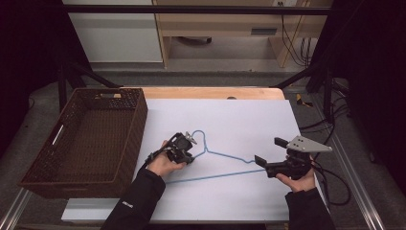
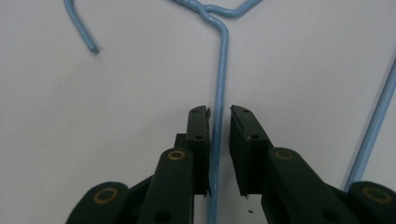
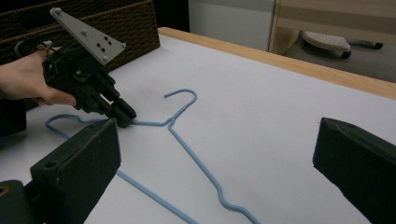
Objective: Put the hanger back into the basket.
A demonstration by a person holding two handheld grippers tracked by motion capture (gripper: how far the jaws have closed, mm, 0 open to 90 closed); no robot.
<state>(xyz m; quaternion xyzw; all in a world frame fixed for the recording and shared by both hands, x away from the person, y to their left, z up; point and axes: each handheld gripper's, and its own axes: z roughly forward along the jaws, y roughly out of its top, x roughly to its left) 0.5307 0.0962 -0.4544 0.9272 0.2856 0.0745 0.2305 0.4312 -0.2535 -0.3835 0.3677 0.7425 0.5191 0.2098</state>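
A: Hanger, blue wire, lies flat on the white sheet near the middle of the table, hook pointing far. Left gripper sits on the left shoulder wire just beside the neck.

B: Jaw state, left?

A: Slightly parted, wire running between them. In the left gripper view the wire lies against one pad with a gap to the other. Not clamped yet, though I can't be sure it isn't lightly pinched lower down.

B: Right gripper?

A: Wide open, holding nothing, hovering at the right end of the hanger, tips near the bend.

B: Doing the grasp well?

A: Centre the wire between the pads before closing, and squeeze square to it. Thin wire on a flat sheet will likely roll or skid if caught off-centre.

B: Room to move?

A: Wicker basket stands at the left, well apart from the hook. Open sheet far and right. Near edge is close to the forearms, so lifting up and leftward looks the safer path.
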